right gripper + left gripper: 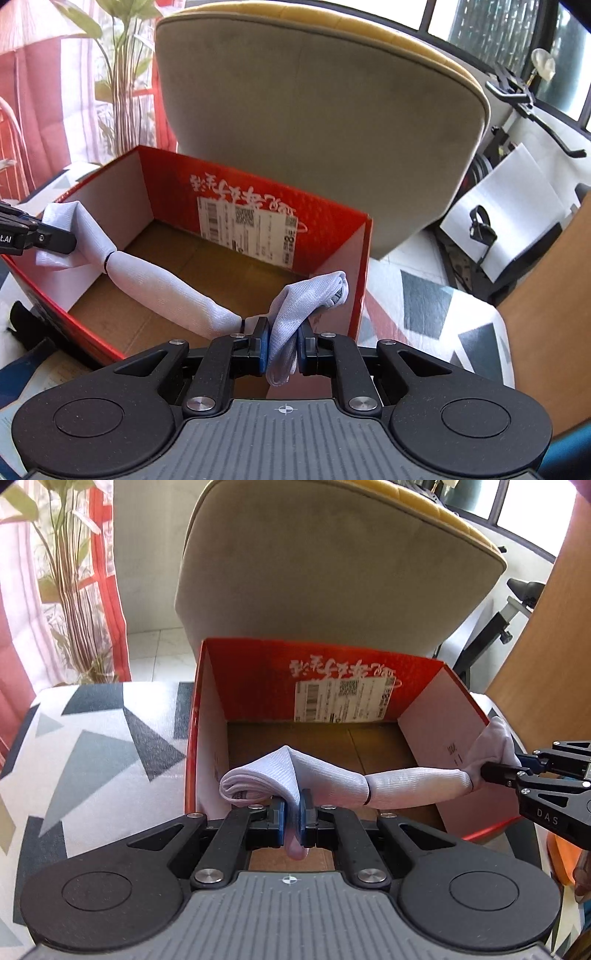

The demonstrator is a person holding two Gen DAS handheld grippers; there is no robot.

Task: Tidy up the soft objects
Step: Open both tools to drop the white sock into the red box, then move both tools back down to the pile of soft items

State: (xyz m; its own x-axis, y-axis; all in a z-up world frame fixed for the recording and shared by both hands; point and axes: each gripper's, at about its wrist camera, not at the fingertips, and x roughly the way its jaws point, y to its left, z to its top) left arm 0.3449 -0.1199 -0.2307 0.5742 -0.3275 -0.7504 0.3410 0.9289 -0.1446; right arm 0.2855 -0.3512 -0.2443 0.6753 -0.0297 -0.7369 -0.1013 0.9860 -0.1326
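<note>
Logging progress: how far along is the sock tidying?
Done: the white sock bundle, tied with black bands, is lifted. In hand: left tongs and right tongs each pinch one end, stretching it over the open red box. Left: lower it onto the bare box floor and release.

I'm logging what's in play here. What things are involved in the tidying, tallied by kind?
White cloth bundle: 1, held over the box with one end in each gripper
Red box: 1, open
Grippers: 2, left and right, both shut on the cloth
Total: 4
</note>
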